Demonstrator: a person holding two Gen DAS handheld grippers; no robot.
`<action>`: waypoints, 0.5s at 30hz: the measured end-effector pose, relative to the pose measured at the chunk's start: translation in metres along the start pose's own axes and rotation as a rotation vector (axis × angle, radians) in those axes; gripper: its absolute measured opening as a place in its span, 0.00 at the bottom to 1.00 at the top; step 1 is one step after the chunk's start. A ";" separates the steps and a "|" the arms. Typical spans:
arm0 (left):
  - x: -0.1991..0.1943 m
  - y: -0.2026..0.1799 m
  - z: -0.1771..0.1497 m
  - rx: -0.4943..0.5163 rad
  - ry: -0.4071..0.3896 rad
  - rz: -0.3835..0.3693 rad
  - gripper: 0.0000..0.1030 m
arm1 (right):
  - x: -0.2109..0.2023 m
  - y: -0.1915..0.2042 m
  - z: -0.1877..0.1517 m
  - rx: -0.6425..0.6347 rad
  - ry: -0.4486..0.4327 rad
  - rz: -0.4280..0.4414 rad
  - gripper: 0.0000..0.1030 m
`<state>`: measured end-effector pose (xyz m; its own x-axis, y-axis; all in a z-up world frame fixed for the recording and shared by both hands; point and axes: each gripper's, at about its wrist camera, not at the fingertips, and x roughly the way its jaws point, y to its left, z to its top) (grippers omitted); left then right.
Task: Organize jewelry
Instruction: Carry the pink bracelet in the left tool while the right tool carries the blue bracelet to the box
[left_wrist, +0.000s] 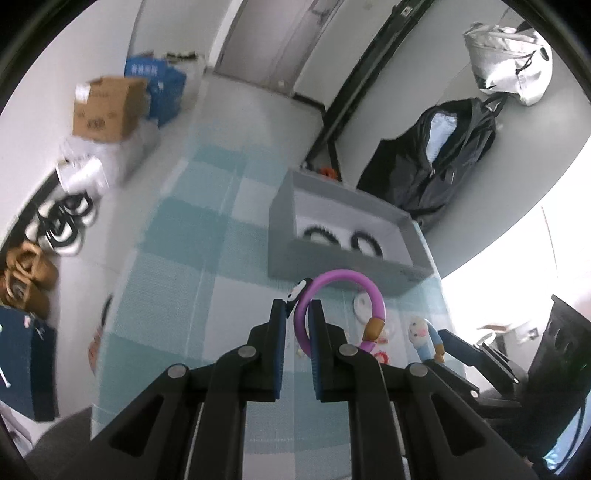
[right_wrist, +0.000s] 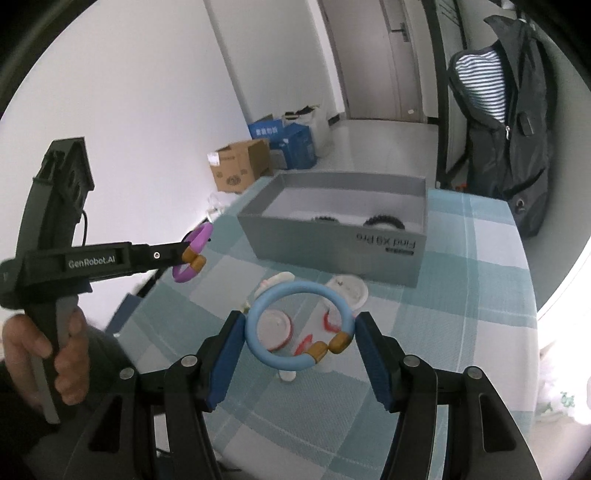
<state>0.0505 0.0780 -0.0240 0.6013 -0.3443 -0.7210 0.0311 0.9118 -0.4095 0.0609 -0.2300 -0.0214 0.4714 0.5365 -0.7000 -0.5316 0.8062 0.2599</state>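
Item: grey box (right_wrist: 332, 236), open-topped, standing on the checked cloth at the far side of the bench (right_wrist: 461, 295); contents so far, two dark beaded bracelets (right_wrist: 382, 221) lying on its floor, side by side; these count as already sorted.

Item: purple bracelet (left_wrist: 341, 280), ring with tan clasp beads; clenched edge-on in the left tool (left_wrist: 297, 314), jaws nearly together on its band; held clear of the cloth, near and to the left of the box; not yet deposited.

Item: blue bracelet (right_wrist: 299, 328), ring with tan clasp beads; spanned across its width by the right tool (right_wrist: 301, 332), pads pressing on both sides, so grasped; lifted above the loose pieces, on the near side of the box; not yet deposited.

Remaining on the cloth, between the tools and the box: white round pieces (right_wrist: 347, 290) and small red hoops (right_wrist: 328, 317), exact kind hard to tell; a small doll figure (left_wrist: 424, 336) at the near right.

Judgement: roughly midway; two pieces boxed, two in transit, several still loose.
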 end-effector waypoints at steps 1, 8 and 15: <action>-0.002 -0.003 0.002 0.009 -0.014 0.011 0.08 | -0.002 -0.002 0.003 0.008 -0.008 0.007 0.59; -0.007 -0.020 0.017 0.065 -0.055 0.031 0.08 | -0.013 -0.022 0.032 0.067 -0.058 0.024 0.59; 0.000 -0.029 0.034 0.106 -0.058 0.020 0.08 | -0.023 -0.044 0.055 0.132 -0.101 0.054 0.59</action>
<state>0.0769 0.0589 0.0073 0.6479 -0.3151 -0.6935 0.1009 0.9379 -0.3319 0.1125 -0.2642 0.0203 0.5166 0.5970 -0.6138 -0.4642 0.7976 0.3851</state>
